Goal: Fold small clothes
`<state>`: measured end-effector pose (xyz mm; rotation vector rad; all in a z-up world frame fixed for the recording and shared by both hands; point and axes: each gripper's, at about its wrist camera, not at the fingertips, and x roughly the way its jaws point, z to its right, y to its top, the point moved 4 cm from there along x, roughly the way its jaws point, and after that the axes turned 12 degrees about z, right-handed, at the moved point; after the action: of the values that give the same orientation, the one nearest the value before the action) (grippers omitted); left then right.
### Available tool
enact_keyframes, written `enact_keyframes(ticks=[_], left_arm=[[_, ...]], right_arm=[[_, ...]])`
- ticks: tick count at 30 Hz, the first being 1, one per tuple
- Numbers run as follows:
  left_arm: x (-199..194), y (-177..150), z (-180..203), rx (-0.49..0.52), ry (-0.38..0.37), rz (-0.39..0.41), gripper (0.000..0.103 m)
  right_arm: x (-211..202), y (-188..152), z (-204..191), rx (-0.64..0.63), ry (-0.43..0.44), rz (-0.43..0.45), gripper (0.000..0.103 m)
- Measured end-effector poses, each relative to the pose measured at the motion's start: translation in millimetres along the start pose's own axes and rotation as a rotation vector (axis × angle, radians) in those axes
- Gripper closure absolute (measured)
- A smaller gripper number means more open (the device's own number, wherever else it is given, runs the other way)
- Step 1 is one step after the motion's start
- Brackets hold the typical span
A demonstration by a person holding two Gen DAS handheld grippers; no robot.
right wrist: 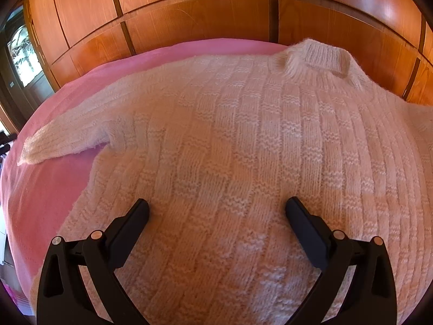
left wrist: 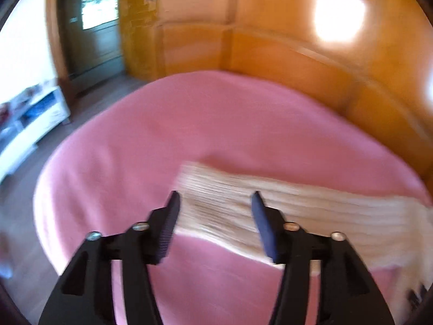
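Both grippers, left gripper and right gripper, hover with jaws wide above the cream sweater spread on the pink bed.

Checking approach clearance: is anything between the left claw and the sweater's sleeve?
Nothing visible. The open left claw hangs just above the cream knitted sweater's sleeve, which lies flat on the pink bedcover.
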<state>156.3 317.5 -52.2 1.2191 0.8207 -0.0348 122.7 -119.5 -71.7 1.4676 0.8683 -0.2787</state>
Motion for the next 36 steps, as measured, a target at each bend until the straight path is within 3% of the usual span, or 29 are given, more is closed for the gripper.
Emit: enact_keyframes(ticks=[3, 6, 8, 12, 18, 21, 25, 29, 31, 33, 36], left_arm=[[-51, -24, 72, 0.042, -0.260, 0.001, 0.047], [-109, -61, 129, 0.109, -0.464, 0.002, 0.047], [-131, -87, 166, 0.147, -0.568, -0.018, 0.047], [-167, -148, 237, 0.274, -0.738, -0.076, 0.047], [-171, -217, 267, 0.399, -0.729, -0.188, 0.047], [-165, -220, 284, 0.446, -0.713, -0.174, 0.040], [-159, -221, 281, 0.460, -0.703, -0.179, 0.037], [-161, -223, 278, 0.454, -0.687, -0.171, 0.036], [-159, -222, 282, 0.462, -0.681, -0.165, 0.035], [-156, -223, 287, 0.467, -0.676, -0.163, 0.034], [-155, -222, 287, 0.459, -0.680, -0.165, 0.034]], right_arm=[[-8, 2, 5, 0.028, 0.001, -0.012, 0.002], [-37, 2, 30, 0.140, 0.035, 0.008, 0.004], [-66, -2, 62, 0.205, 0.003, 0.047, 0.005], [-133, -24, 151, 0.384, -0.078, 0.117, 0.017], [-235, -105, 332, 0.831, -0.306, 0.224, 0.035], [-259, -139, 392, 1.006, -0.366, 0.274, 0.038], [-259, -155, 438, 1.117, -0.408, 0.291, 0.043], [-249, -138, 461, 1.079, -0.457, 0.262, 0.049], [-242, -124, 463, 0.997, -0.477, 0.206, 0.076], [-242, -109, 465, 0.883, -0.526, 0.157, 0.093], [-262, -79, 458, 0.720, -0.602, 0.204, 0.096]])
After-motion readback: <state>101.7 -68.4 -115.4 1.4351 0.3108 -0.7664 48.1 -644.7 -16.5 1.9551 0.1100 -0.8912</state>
